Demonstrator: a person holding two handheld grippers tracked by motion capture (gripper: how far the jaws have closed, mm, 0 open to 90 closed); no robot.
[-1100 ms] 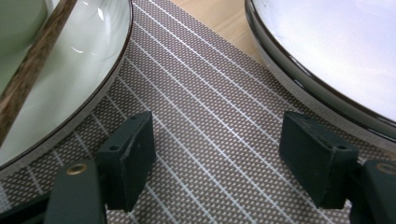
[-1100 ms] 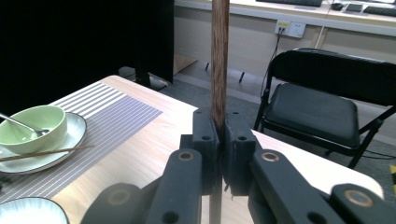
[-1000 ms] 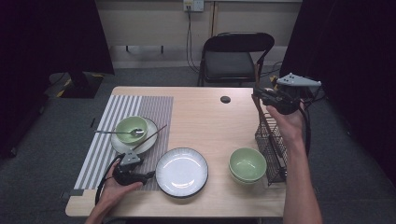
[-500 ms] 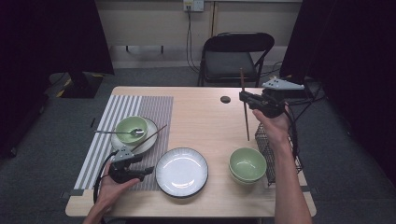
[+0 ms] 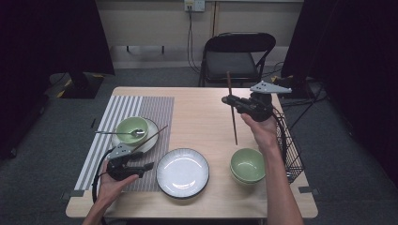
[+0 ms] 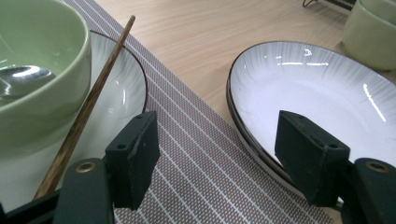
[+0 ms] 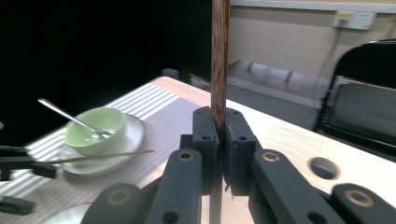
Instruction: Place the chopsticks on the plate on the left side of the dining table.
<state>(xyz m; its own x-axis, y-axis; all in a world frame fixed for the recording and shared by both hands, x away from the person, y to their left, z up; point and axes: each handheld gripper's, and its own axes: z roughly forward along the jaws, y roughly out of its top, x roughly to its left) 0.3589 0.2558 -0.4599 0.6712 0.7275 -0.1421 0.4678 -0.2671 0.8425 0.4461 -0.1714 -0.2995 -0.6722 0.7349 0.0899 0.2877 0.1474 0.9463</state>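
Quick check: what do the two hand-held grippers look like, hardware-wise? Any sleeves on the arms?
Both are black. The left hand-held gripper has two blocky jaws with round pivot holes, a black cable looping from it and a small grey plate on top. The right hand-held gripper carries a larger grey three-cornered plate. No sleeves show on the forearms.

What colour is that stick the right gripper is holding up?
Dark brown wood, grain visible. The chopstick shows best in the right gripper view, clamped upright in the right gripper.
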